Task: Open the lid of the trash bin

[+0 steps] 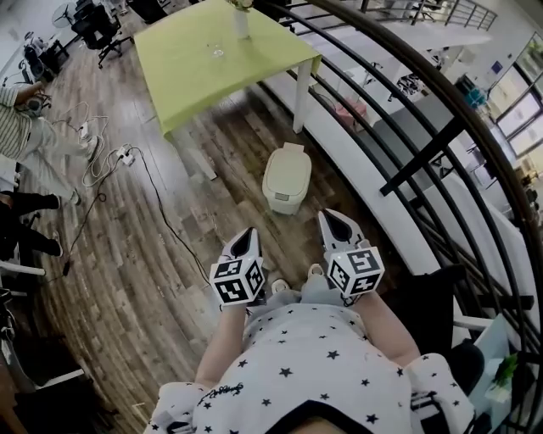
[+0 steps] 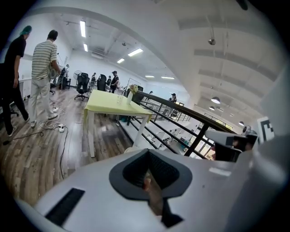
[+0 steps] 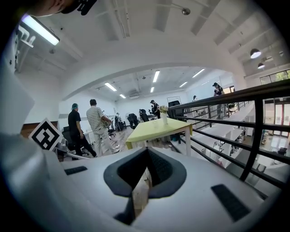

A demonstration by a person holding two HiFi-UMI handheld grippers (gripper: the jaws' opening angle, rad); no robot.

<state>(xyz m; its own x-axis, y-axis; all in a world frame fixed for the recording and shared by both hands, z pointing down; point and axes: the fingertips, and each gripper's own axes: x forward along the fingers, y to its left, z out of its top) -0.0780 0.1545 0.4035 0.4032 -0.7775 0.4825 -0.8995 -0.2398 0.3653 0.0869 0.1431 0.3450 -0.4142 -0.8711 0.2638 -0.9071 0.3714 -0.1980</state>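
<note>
A cream trash bin (image 1: 285, 178) stands on the wood floor beside a white leg of the green table, and its lid lies down flat. Both grippers hang at waist height short of the bin, pointing toward it and touching nothing. My left gripper (image 1: 247, 241) is to the bin's near left and my right gripper (image 1: 337, 223) to its near right. In the gripper views the left gripper (image 2: 147, 154) and the right gripper (image 3: 147, 154) each show their jaws brought together with nothing held. Their own bodies hide the bin there.
A green table (image 1: 212, 59) with a vase (image 1: 242, 21) stands beyond the bin. A black railing (image 1: 407, 127) runs along the right. Cables and a power strip (image 1: 110, 157) lie on the floor at left, near standing people (image 2: 43, 72).
</note>
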